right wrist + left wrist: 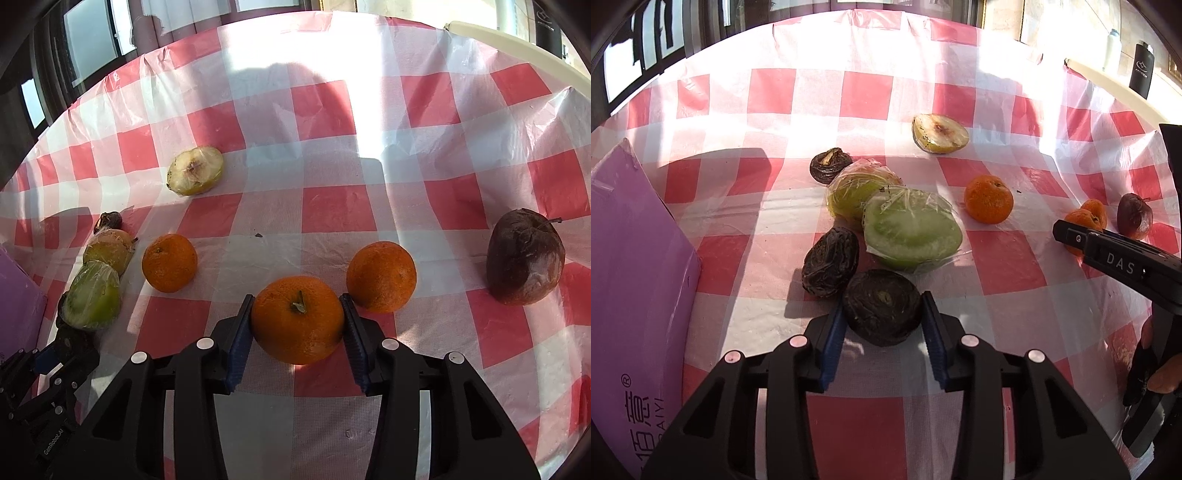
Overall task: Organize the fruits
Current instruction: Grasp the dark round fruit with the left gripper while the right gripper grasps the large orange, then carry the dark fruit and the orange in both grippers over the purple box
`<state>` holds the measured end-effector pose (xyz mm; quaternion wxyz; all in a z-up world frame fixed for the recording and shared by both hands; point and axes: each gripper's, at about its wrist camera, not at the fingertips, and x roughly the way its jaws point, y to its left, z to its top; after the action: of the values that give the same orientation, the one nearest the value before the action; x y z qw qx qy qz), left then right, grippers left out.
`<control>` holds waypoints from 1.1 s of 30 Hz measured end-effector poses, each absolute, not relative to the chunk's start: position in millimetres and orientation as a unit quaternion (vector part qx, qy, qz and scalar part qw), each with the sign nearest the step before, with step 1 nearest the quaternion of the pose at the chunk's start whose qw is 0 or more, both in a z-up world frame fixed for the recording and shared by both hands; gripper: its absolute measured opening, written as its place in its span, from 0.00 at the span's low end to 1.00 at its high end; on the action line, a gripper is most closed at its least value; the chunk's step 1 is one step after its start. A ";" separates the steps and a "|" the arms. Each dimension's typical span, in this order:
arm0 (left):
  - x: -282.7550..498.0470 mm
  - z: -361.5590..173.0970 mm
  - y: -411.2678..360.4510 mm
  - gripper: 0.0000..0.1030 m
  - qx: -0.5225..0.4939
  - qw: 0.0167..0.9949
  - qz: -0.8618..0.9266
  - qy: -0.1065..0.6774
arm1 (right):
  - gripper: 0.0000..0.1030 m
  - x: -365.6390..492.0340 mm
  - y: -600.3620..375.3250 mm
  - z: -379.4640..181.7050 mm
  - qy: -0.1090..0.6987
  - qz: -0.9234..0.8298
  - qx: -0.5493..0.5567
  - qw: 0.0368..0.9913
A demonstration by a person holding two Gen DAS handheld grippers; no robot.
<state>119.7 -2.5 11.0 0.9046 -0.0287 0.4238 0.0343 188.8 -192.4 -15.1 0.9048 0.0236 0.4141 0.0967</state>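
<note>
In the left wrist view, my left gripper is shut on a dark wrinkled fruit resting on the checked tablecloth. Another dark fruit lies just left of it, a third farther back. Two wrapped green fruit halves lie beyond. In the right wrist view, my right gripper is shut on an orange. A second orange touches its right finger, a third lies left. The right gripper also shows in the left wrist view.
A purple box stands at the left. A wrapped pale fruit half lies farther back. A dark red shrivelled apple sits at the right. A black bottle and a white bottle stand beyond the table's far right edge.
</note>
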 end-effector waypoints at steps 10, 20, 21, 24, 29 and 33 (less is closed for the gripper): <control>14.1 30.1 7.0 0.38 -0.056 0.928 -0.009 0.368 | 0.44 60.0 -187.6 -5.4 0.387 0.144 0.050 0.909; -49.1 23.0 9.7 0.38 -0.049 0.927 -0.017 0.372 | 0.44 -23.0 -190.1 -7.6 0.381 0.160 0.099 0.905; -52.8 23.8 7.8 0.38 -0.042 0.927 -0.017 0.371 | 0.44 -26.9 -189.9 -8.9 0.382 0.161 0.099 0.905; -61.6 28.1 4.9 0.38 -0.030 0.930 -0.019 0.367 | 0.44 -33.4 -187.8 -10.0 0.384 0.161 0.093 0.904; -73.0 42.5 -0.9 0.38 -0.016 0.937 -0.025 0.348 | 0.44 -36.2 -184.4 -10.9 0.385 0.159 0.085 0.905; -81.0 57.7 1.7 0.38 -0.017 0.943 -0.030 0.331 | 0.44 -36.4 -181.5 -10.0 0.385 0.164 0.090 0.904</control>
<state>-81.0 1.7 57.7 0.9431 -0.0173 0.3307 -0.0300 -36.4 -181.5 -10.0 0.9037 0.0904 0.3851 0.1642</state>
